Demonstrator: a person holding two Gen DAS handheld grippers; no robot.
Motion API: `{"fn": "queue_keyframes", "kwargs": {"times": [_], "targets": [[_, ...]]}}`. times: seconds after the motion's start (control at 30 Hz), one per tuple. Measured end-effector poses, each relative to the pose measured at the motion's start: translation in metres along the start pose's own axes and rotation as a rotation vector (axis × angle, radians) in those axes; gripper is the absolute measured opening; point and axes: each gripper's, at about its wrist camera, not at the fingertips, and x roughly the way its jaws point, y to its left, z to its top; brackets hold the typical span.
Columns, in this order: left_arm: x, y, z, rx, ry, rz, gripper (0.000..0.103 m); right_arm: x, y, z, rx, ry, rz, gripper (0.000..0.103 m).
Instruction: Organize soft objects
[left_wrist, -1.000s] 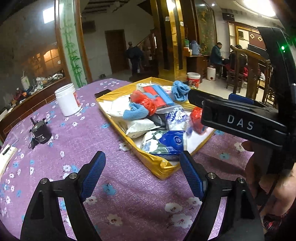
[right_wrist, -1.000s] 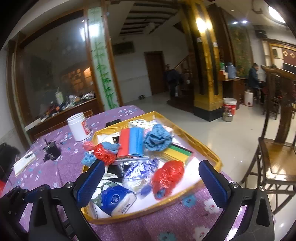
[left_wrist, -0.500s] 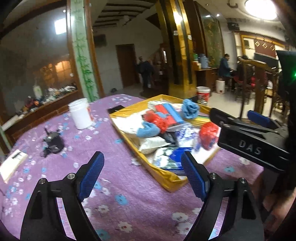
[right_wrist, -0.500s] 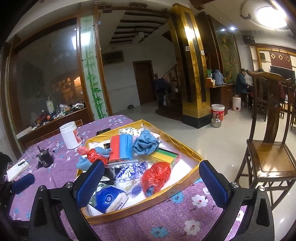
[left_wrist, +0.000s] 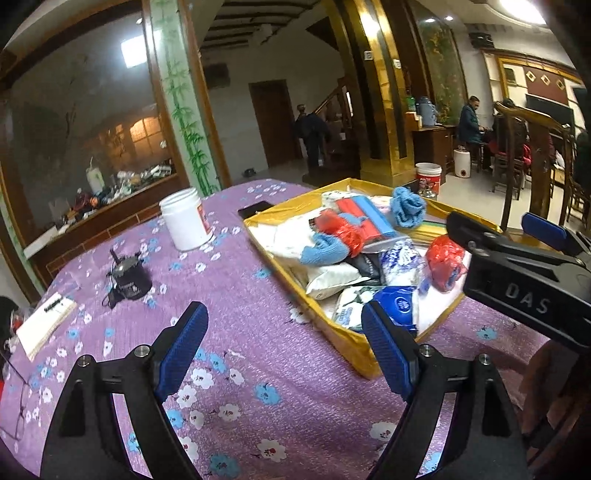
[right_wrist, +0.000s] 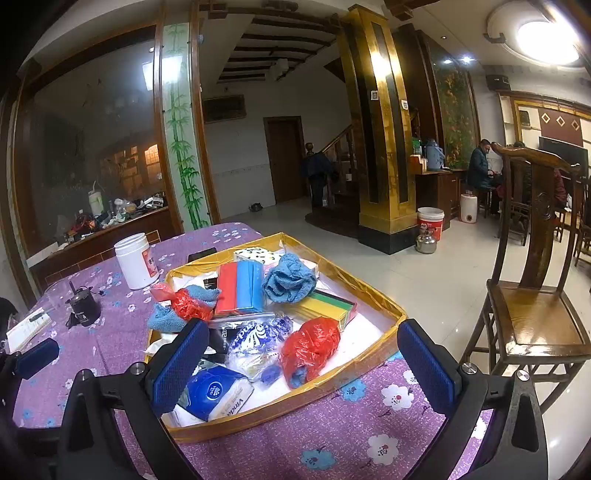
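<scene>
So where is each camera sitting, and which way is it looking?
Left wrist view: sits on the left gripper, looks across the purple flowered tablecloth at the gold tray; its two open blue-padded fingers show, and the right gripper enters at the right.
Right wrist view: sits on the right gripper, looks over the tray toward the wooden chair; its open fingers show, and the left gripper at the lower left.
Both share the tray, the white jar and the red plastic bag.

A large home hall: purple flowered tablecloth, carved wooden chair, gilded square pillar, wooden staircase, glossy pale tiled floor
</scene>
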Motion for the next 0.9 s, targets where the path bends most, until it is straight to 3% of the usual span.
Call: {"fn": "queue_keyframes", "kwargs": {"times": [0.9], "targets": [[0.0028,0.001,-0.0033,0.004,0.033,0.039,0.085,0.006,-0.0002,-0.0016,-0.008,0.05,0.041,0.103]]}}
